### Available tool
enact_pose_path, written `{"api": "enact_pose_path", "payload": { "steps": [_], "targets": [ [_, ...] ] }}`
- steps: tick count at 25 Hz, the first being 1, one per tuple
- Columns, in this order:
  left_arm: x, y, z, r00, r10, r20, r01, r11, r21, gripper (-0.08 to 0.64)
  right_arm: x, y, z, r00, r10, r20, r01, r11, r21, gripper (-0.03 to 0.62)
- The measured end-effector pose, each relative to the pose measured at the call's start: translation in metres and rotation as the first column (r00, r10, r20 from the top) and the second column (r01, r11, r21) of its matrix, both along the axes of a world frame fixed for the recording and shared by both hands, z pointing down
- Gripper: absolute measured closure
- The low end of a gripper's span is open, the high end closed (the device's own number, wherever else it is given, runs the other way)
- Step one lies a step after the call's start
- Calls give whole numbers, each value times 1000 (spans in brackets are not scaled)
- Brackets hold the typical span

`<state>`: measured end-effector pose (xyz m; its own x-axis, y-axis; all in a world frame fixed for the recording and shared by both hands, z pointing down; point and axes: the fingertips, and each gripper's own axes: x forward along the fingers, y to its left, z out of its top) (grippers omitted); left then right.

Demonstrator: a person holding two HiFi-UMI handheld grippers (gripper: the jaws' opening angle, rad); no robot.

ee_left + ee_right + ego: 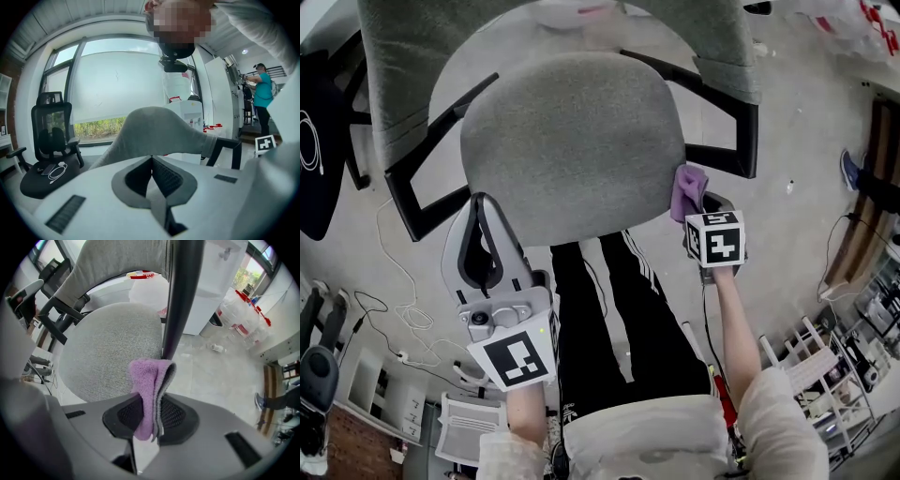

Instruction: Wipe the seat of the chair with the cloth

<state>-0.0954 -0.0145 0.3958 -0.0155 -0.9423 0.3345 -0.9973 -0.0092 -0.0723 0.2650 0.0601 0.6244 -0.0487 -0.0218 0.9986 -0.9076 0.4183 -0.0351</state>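
The cloth [151, 394], purple and folded double, sits at the front right edge of the seat [572, 141]. It is clamped between the jaws of the right gripper [149, 416], which are closed on its lower half. Its long axis runs along the jaws. The folded end points away from the gripper toward the seat rim, and the loose edges hang back between the pads. The head view shows the cloth against or just beside the rim; contact cannot be confirmed. Only a short length of cloth projects past the jaw tips. If the gripper is laid too flat during the stroke, the tips are likely to drag on the upholstery instead of the cloth. The rough seat fabric may also pull the fold out of the grip or roll it under. The dark armrest support [180, 296] stands just behind the cloth, so a stroke along this edge may catch on it. The left gripper [487, 239] is held at the front left of the seat, its jaws closed together on nothing. It does not visibly steady the chair, which may shift under pressure.
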Motion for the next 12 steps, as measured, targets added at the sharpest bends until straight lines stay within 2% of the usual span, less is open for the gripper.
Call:
{"api": "enact_pose_path", "payload": {
  "steps": [6, 9, 12],
  "targets": [
    [4, 4, 3, 1000, 21, 0, -21, 1000, 4, 548, -12, -1, -15, 1000, 26, 17, -27, 998, 50, 505],
    [3, -3, -10, 1000, 24, 10, -25, 999, 23, 548, -37, -14, -36, 996, 50, 78, -58, 993, 101, 505],
    [4, -15, -51, 1000, 21, 10, -21, 997, 76, 548, -77, -40, -73, 985, 46, 163, -74, 983, 166, 505]
  ]
}}
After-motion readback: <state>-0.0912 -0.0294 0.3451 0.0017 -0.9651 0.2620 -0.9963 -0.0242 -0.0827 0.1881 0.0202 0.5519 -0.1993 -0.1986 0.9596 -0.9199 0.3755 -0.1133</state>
